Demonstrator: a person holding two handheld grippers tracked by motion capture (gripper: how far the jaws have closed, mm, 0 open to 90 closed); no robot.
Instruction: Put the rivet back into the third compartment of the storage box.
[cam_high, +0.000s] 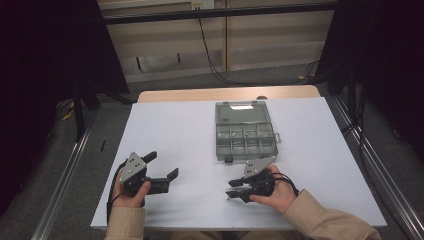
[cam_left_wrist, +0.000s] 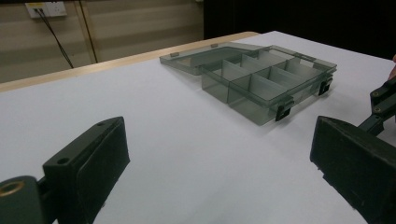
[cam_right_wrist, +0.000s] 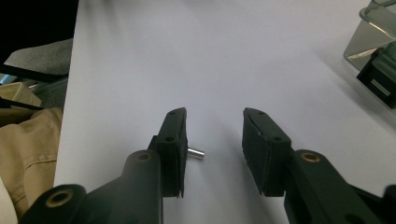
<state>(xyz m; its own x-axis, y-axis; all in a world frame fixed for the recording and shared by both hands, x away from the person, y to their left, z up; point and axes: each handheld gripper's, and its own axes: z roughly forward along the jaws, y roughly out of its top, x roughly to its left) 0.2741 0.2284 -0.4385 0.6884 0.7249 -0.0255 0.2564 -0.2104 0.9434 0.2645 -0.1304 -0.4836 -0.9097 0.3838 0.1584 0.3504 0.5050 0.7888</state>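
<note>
- Right hand-held gripper (cam_right_wrist: 212, 149) sits low over the white counter (cam_high: 175, 135); its jaws stand part-open either side of a small metal pin (cam_right_wrist: 196, 154) – nothing pinched yet; the pin lies flat on the counter, touching the left pad.
- Compartment box (cam_high: 246, 135) waits just beyond, lid thrown back – likely the pin's destination.
- Left hand-held gripper (cam_high: 162, 167) rests wide open, empty, well apart; out of the way.

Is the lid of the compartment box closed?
No, the box lies open, its lid folded flat on the table behind the compartments.
</note>
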